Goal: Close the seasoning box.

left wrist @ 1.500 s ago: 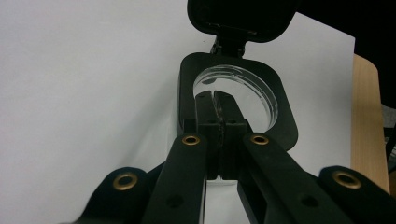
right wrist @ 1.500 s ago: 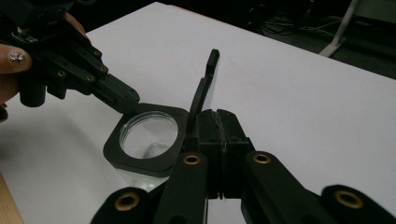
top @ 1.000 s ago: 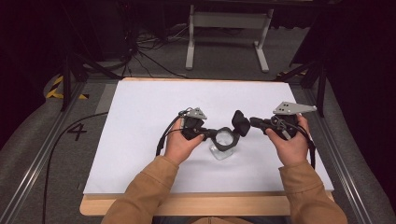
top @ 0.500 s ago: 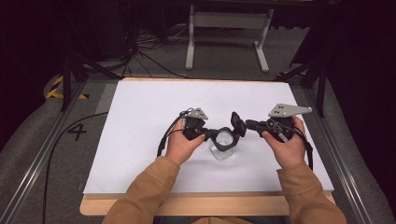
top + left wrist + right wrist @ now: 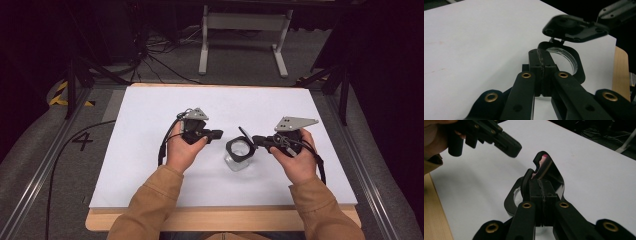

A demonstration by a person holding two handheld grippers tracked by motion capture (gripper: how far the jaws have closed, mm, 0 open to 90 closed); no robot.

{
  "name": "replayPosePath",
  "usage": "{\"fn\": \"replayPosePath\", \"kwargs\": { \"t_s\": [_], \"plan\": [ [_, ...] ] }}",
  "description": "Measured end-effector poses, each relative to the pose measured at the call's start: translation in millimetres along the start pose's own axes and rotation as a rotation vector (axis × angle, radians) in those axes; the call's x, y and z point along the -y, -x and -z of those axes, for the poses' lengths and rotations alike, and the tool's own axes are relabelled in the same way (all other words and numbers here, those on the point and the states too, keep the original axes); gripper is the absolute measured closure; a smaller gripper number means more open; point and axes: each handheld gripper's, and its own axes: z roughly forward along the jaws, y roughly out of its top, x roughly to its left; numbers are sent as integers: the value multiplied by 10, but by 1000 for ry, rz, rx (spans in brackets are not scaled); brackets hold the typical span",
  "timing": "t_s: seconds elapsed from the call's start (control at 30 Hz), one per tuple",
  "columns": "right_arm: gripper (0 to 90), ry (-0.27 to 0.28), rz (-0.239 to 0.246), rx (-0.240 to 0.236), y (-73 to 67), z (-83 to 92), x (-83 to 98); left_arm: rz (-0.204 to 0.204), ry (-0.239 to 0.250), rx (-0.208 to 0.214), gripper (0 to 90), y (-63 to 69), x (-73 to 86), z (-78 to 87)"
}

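Two grippers over my white sheet. Clear jar with black collar stands mid-table, slightly near side. Right gripper jaws clamped on the raised hinged lid. Left gripper, jaws pressed together and holding nothing, sits just left of jar, not touching.

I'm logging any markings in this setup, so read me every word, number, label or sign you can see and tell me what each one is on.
"4": a dark numeral on the grey floor left of the table, at.
Yellow and black hazard stripes on the floor farther back: a marking, no words.
No readable text on the clear jar, its black flip lid or either gripper.
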Motion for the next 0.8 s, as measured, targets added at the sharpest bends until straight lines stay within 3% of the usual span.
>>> {"fn": "replayPosePath", "kwargs": {
  "t_s": [0.3, 0.67, 0.73, 0.8],
  "plan": [
    [900, -30, 8, -36, -57, -149, 64, 37, -5, -17, 900, -97, 33, 78],
    [900, -97, 6, -64, -97, -327, 167, 39, -9, -10, 900, -113, 48, 48],
    [900, -92, 8, -64, -108, -347, 191, 36, -13, -10, 900, -114, 54, 26],
    [900, -78, 38, -31, -134, -286, 188, 34, -23, -9, 900, -116, 68, -17]
  ]
}}
